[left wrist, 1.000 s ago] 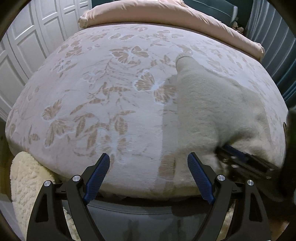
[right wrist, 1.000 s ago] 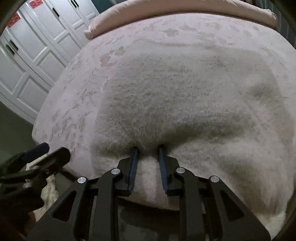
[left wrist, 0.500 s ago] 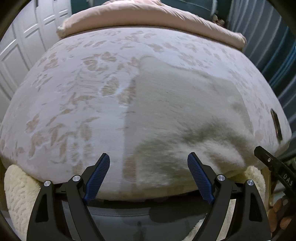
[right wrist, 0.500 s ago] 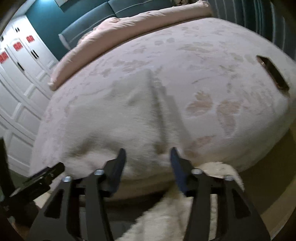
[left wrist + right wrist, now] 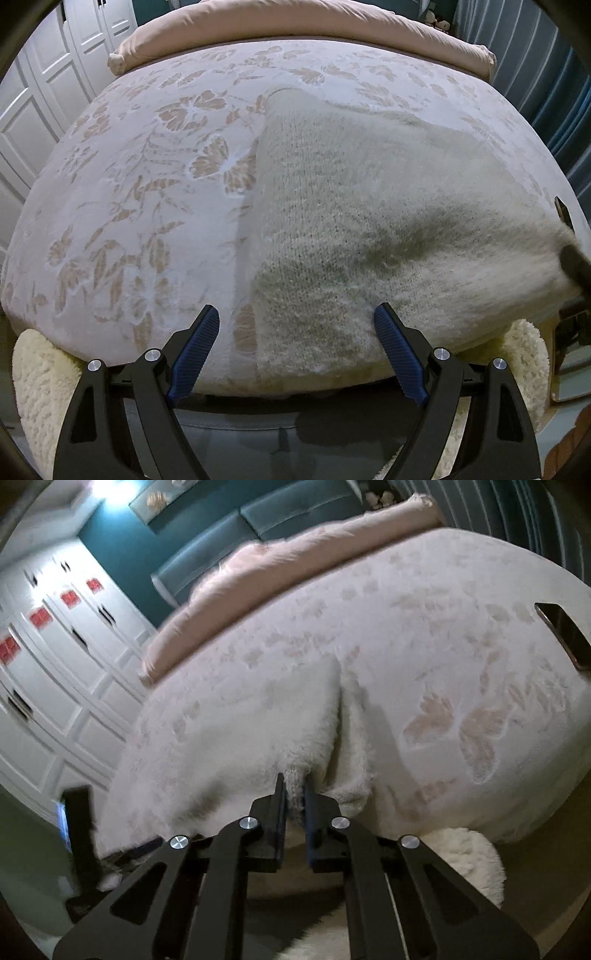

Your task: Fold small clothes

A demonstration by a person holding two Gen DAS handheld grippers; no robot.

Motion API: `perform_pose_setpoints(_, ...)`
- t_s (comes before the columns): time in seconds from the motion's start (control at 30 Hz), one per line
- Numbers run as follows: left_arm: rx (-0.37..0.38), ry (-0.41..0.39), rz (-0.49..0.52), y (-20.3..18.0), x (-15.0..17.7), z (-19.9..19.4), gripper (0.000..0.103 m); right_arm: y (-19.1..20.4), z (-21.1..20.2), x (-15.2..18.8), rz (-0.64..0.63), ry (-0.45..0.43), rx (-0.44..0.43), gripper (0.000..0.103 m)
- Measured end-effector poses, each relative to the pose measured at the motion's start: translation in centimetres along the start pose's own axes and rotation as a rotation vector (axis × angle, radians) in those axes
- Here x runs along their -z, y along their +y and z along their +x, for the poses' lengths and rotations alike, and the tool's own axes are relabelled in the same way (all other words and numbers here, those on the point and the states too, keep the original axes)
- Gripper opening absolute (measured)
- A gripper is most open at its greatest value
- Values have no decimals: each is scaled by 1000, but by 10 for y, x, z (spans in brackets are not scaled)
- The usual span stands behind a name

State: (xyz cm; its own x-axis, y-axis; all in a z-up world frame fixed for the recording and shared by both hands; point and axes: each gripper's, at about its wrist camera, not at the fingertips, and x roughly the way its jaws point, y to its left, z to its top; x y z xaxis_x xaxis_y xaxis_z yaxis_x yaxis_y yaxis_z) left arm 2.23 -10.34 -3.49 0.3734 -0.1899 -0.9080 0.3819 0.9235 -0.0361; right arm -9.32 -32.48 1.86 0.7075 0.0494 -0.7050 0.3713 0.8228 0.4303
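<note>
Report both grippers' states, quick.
Left gripper: open, holding nothing, jaws either side of the near edge of the fuzzy cream knitted garment.
Right gripper: shut on a pinch of that garment's edge.

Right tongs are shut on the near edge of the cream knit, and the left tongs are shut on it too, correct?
Not quite. The right tongs are shut on the cream knit, but the left wrist view shows the left tongs open, gripping nothing.

Floral bedspread (image 5: 147, 192) w/ pink duvet (image 5: 295, 26) at far end, dark phone (image 5: 561, 635), white wardrobe doors (image 5: 55, 672).
</note>
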Motion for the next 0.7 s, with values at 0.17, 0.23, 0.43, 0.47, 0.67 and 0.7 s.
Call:
perform_pose_setpoints(0.17,-3,27,-3,-1,3,5,85,-35,53,24,120,215,42,8)
perform_pose_setpoints(0.23,-14,16,7,-1,5,5,85,-30,38,20,114,158,37,8)
perform_pose_setpoints(0.43,-23,33,7,-3,5,12,85,-23,60,29,43,234,88,11)
perform_pose_setpoints(0.47,-24,31,8,-3,6,11,85,-21,54,26,53,215,76,13)
perform_pose_setpoints(0.67,-5,25,-10,0,5,5,85,-30,22,12,153,80,26,48)
perform_pose_setpoints(0.7,15,16,-32,3,3,2,85,-31,22,9,151,66,39,53)
